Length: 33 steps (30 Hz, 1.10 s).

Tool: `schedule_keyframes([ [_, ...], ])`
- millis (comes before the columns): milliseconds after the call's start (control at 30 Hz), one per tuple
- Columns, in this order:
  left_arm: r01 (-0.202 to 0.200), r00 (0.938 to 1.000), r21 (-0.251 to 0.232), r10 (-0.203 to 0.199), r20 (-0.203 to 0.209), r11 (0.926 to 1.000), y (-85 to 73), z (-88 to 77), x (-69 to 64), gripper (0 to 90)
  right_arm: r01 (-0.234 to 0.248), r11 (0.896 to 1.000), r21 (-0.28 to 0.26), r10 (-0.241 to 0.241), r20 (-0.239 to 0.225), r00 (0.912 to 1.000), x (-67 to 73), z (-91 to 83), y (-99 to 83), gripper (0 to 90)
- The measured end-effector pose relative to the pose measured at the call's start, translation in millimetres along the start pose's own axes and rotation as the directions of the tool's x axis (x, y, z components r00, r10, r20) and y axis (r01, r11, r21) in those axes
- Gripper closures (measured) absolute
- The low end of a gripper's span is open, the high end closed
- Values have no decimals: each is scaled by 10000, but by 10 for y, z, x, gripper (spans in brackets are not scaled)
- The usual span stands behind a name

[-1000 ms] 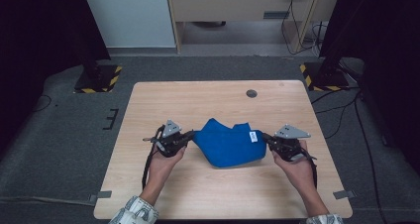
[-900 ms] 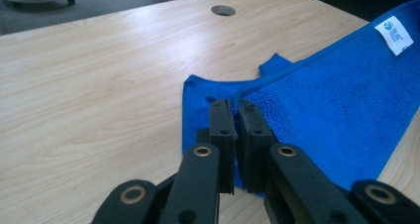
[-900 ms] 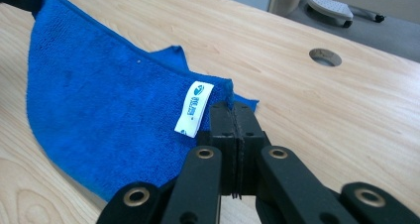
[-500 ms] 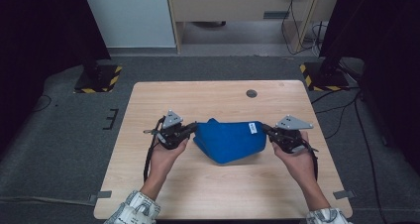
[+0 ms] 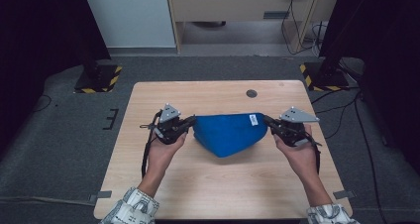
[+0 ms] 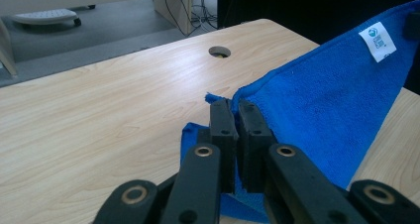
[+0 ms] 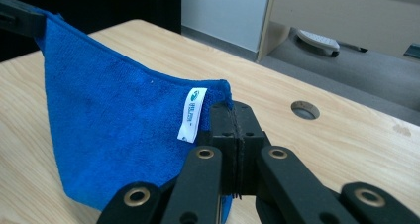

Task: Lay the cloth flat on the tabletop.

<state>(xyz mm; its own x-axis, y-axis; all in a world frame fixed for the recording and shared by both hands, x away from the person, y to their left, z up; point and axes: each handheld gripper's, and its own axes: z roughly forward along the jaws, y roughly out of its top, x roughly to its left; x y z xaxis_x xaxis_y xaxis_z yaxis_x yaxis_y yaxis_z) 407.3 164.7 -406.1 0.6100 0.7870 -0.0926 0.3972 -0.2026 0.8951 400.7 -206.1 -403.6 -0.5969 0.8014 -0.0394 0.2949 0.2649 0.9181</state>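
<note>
Wooden counter (image 5: 148, 184) below, you pinch the blue cloth (image 5: 225, 132) with each hand-held gripper, left (image 5: 190, 124) and right (image 5: 267, 121), clamped tight on a top corner; folding remains.

Black claws (image 5: 190, 125) (image 5: 267, 121) (grey three-cornered plates), patterned sleeves (image 5: 130, 209).

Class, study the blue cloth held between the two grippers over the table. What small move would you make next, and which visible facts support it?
Probably draw the two hands a little further apart to pull the top edge taut. The left gripper and right gripper are each shut on a top corner of the blue cloth, which hangs between them in a sagging point whose lower tip seems near the table.
</note>
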Motion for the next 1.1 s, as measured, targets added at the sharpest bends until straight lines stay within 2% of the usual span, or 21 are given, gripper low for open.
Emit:
schedule_keyframes([
  [267,-206,9998,-277,205,-61,9994,164,-245,-101,868,120,9985,-525,-116,85,9999,67,-250,180,899],
  [467,-375,9993,-561,372,-64,9977,330,-426,-160,868,422,9941,-1004,-406,178,9990,127,-508,406,899],
  [567,-431,9990,-664,424,-129,9969,376,-461,-170,868,553,9928,-1064,-529,250,9983,136,-528,445,900],
  [700,-321,9994,-636,314,-111,9975,394,-473,-168,868,420,9946,-946,-395,276,9988,102,-458,458,900],
  [900,-837,9965,-827,828,-136,9931,458,-749,-342,868,596,9895,-1316,-576,188,9982,200,-665,533,899],
  [967,-1057,9942,-831,1037,-285,9909,494,-829,-385,868,576,9878,-1447,-557,166,9983,218,-749,560,899],
  [1067,-1103,9933,-595,1079,-419,9921,532,-817,-367,867,584,9871,-1493,-559,208,9982,209,-789,576,899],
  [1100,-1062,9933,-471,1039,-499,9932,537,-779,-338,867,539,9899,-1314,-502,311,9983,164,-723,561,899],
])
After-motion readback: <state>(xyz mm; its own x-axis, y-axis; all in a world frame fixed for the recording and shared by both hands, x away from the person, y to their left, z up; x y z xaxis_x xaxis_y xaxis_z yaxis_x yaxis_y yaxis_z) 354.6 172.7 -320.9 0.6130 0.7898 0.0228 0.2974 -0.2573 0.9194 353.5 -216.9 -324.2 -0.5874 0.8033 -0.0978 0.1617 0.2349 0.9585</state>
